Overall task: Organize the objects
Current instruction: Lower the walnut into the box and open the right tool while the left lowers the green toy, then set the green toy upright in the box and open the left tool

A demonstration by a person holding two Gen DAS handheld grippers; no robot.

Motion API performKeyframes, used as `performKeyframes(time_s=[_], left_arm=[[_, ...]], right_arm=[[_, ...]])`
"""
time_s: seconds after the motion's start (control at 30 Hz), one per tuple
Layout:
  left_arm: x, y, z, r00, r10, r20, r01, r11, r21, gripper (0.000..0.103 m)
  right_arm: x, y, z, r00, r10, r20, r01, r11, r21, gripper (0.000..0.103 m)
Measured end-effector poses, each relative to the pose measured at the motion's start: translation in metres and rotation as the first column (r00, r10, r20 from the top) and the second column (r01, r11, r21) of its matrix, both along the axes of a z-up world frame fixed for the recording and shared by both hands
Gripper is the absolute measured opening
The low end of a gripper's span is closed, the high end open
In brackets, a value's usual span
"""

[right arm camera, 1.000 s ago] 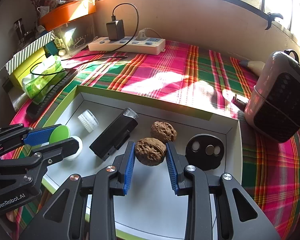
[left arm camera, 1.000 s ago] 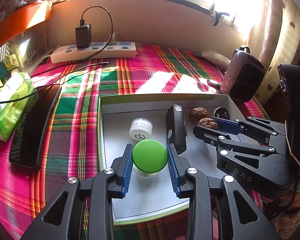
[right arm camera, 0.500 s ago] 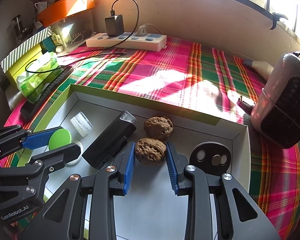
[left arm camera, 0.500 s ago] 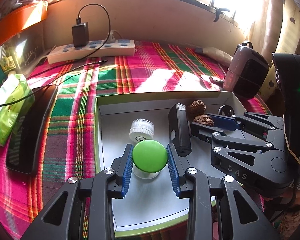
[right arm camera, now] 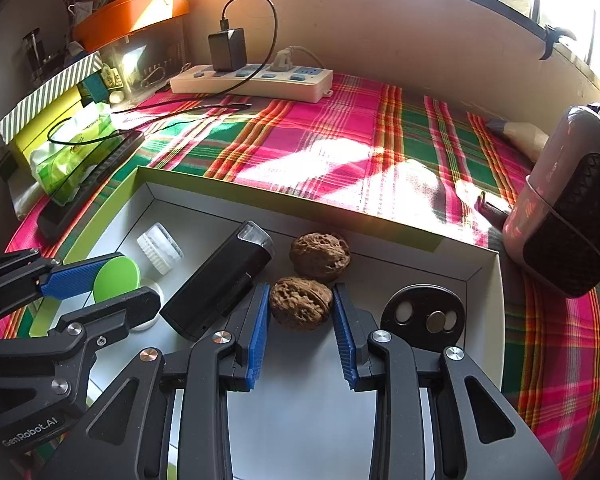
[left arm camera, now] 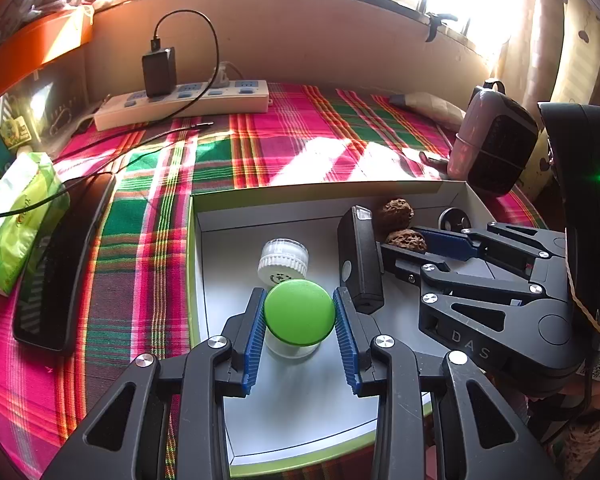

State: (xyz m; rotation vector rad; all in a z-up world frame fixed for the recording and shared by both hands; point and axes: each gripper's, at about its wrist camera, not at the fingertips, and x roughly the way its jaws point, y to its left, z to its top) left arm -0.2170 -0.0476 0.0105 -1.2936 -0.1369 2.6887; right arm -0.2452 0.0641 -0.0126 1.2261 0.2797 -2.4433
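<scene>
Left wrist view: the left hand-held gripper [left arm camera: 299, 318] clasps a green-lidded jar [left arm camera: 299, 313] in the near part of a shallow tray [left arm camera: 198, 264]; the jar's base is hidden. Right wrist view: the right hand-held gripper [right arm camera: 301, 312] closes on a walnut [right arm camera: 301, 302] beside another walnut [right arm camera: 320, 255]. Likely next: lifting both; whether either rests on the tray is unclear.
</scene>
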Motion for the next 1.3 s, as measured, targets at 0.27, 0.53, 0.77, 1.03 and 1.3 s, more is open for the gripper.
performKeyframes(time_s=[0.27,0.53,0.77,1.03,1.3], left_arm=[[0.0,0.0,0.0,1.0,-0.001,0.001,0.001,1.0,0.0,0.031],[0.001,0.0,0.001,1.0,-0.002,-0.003,0.002,1.0,-0.002,0.032],[0.003,0.0,0.003,1.0,0.003,-0.006,-0.003,1.0,-0.002,0.032],[0.007,-0.001,0.007,1.0,0.008,-0.014,-0.008,1.0,0.004,0.033],[0.017,-0.001,0.011,1.0,0.007,-0.02,-0.007,1.0,0.001,0.033]], right_arm=[[0.0,0.001,0.0,1.0,-0.006,0.005,0.006,1.0,-0.009,0.032],[0.002,0.001,0.001,1.0,-0.009,0.003,0.009,1.0,-0.014,0.032],[0.004,0.004,0.002,1.0,-0.021,0.001,0.021,1.0,-0.022,0.042],[0.007,0.006,0.006,0.999,-0.034,-0.007,0.033,0.999,-0.022,0.045],[0.017,0.008,0.011,0.999,-0.042,-0.018,0.041,0.999,-0.025,0.048]])
